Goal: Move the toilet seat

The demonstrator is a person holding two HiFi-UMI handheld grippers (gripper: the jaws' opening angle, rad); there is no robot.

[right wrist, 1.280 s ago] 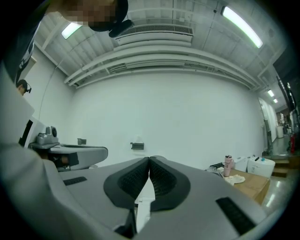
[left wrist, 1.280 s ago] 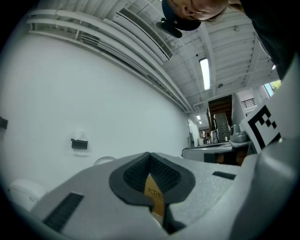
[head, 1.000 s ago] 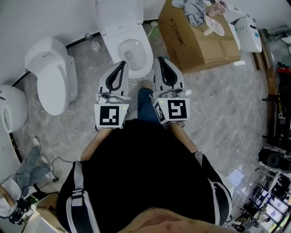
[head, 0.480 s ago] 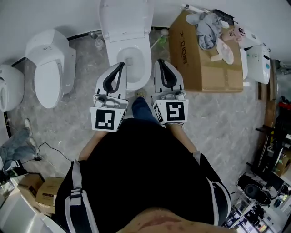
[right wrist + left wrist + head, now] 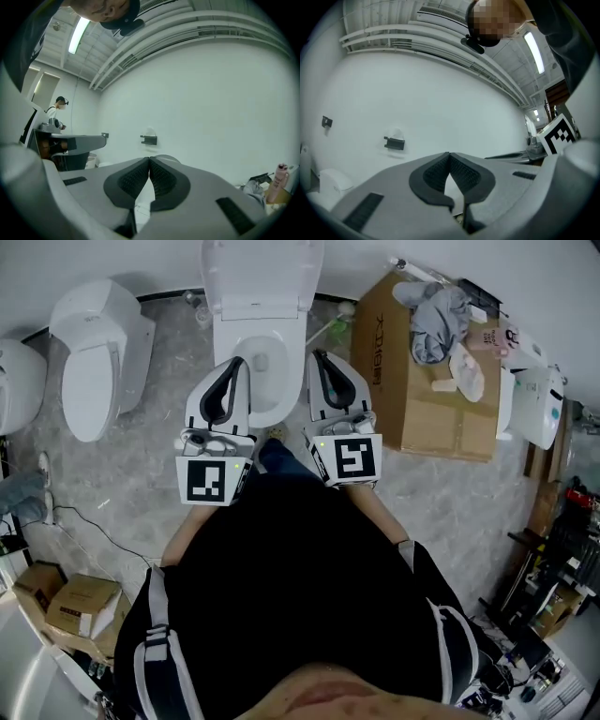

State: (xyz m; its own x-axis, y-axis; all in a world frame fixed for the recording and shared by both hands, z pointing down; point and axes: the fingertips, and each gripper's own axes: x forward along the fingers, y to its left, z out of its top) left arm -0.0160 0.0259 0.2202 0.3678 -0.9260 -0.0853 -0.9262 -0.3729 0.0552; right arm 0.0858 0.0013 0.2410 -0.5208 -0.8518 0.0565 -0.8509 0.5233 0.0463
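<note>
The middle toilet [image 5: 274,405] stands against the wall straight ahead, with its lid and seat [image 5: 260,277] raised upright and the bowl open. My left gripper [image 5: 238,361] hovers over the bowl's left rim and my right gripper [image 5: 317,354] over its right rim. Both point level at the wall. In the left gripper view the left gripper [image 5: 450,154] has its jaws shut with nothing between them. The right gripper [image 5: 149,159] is likewise shut and empty in the right gripper view, and the rounded top of the raised lid [image 5: 167,159] shows just behind its tips.
A second toilet [image 5: 92,352] with its lid down stands to the left, and a third [image 5: 17,381] sits at the far left edge. A large cardboard box [image 5: 422,390] with clothes on top is close on the right. Small boxes [image 5: 66,601] and a cable lie at the lower left.
The person has stepped up to the middle toilet. Both grippers have moved forward from in front of the bowl to either side of it. Their jaws have stayed shut.
</note>
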